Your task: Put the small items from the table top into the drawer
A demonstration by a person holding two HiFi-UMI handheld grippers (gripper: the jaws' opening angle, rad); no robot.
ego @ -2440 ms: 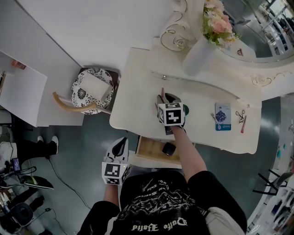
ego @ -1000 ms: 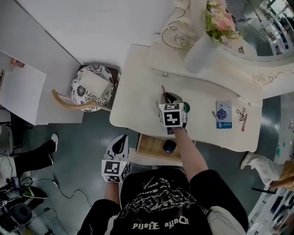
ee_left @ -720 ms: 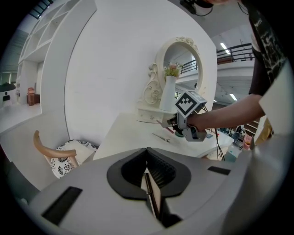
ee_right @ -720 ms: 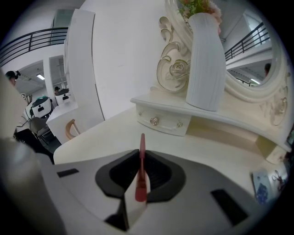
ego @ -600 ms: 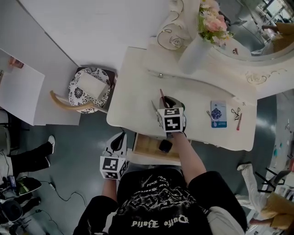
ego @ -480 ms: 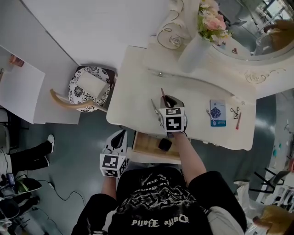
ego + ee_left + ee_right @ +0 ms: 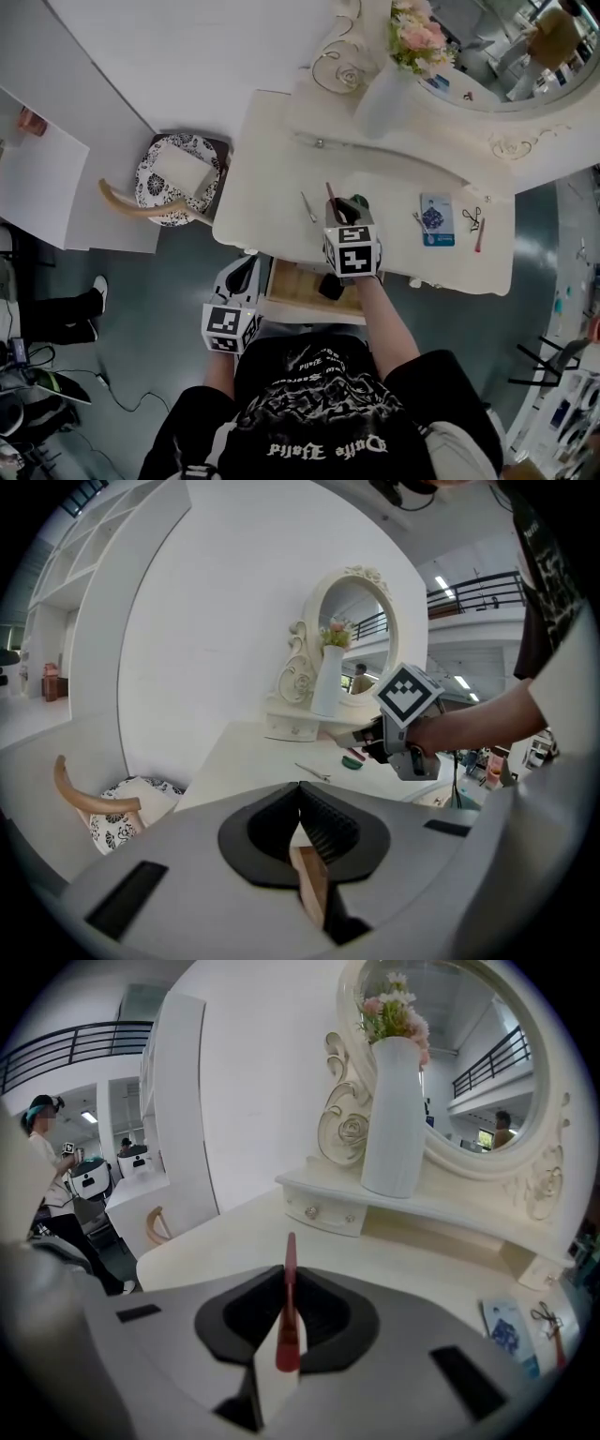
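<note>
The right gripper (image 7: 342, 208) is pinched tight on a thin red stick (image 7: 289, 1274), just over the table (image 7: 267, 178). The stick looks light, hard and smooth, so it could slip. Holding its middle is best. The left gripper (image 7: 300, 808) is closed on nothing, beside the open drawer (image 7: 292, 287).

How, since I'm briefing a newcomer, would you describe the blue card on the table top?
Find the cream dressing table under the oval mirror. Towards its right end lies a flat blue rectangular card. Its neighbours, small dark scissors and a red stick, are thin; it alone is broad.
</note>
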